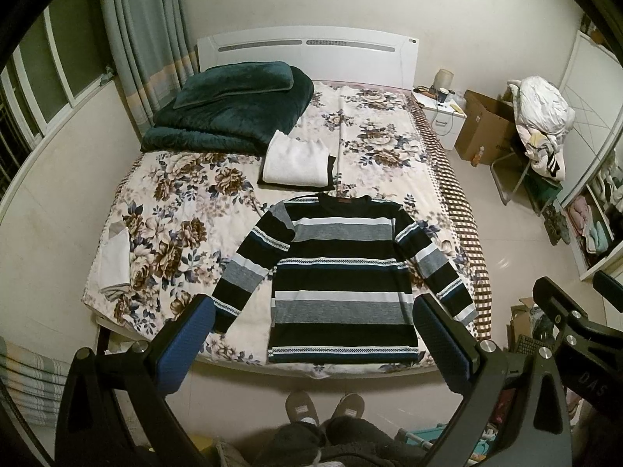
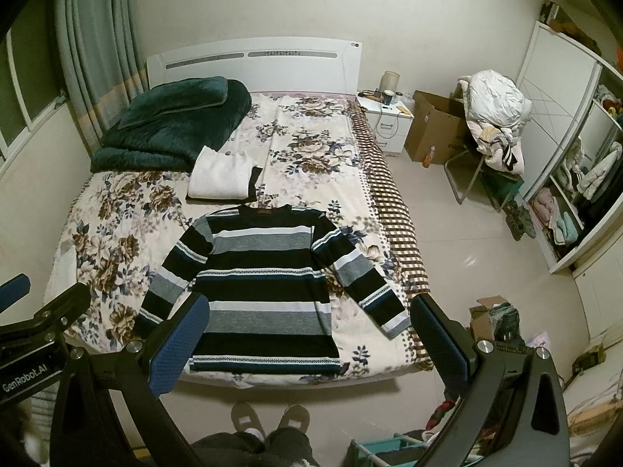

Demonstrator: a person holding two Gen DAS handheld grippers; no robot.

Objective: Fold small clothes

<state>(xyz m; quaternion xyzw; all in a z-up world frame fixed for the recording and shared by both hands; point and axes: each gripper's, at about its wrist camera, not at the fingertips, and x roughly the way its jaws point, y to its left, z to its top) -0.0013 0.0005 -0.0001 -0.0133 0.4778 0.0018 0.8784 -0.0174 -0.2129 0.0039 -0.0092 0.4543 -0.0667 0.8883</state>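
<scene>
A big bed point(image 1: 163, 179) with a flowery sheet fills the middle of the room, with pale bare floor point(image 2: 467, 257) along its right side and at its foot. A dark green blanket point(image 1: 229, 113) sits folded near the headboard on the left. The striped sweater point(image 1: 342, 280) lies flat on the bed close to the foot edge, front up, with both sleeves spread out to the sides and its hem almost at the edge. Just beyond its collar is a folded white garment point(image 1: 296, 163) on top of something black. A brown cardboard box point(image 2: 436, 132) stands open on the floor by the white nightstand point(image 2: 389, 124); what is in it cannot be seen. At the right, open wardrobe shelves point(image 2: 560, 210) hold folded clothes. The left gripper point(image 1: 323, 346) and the right gripper point(image 2: 311, 346) are both up in the air over the foot of the bed, fingers spread wide, with nothing between them. The person's slippers point(image 1: 323, 408) stand on the floor by the bed.
</scene>
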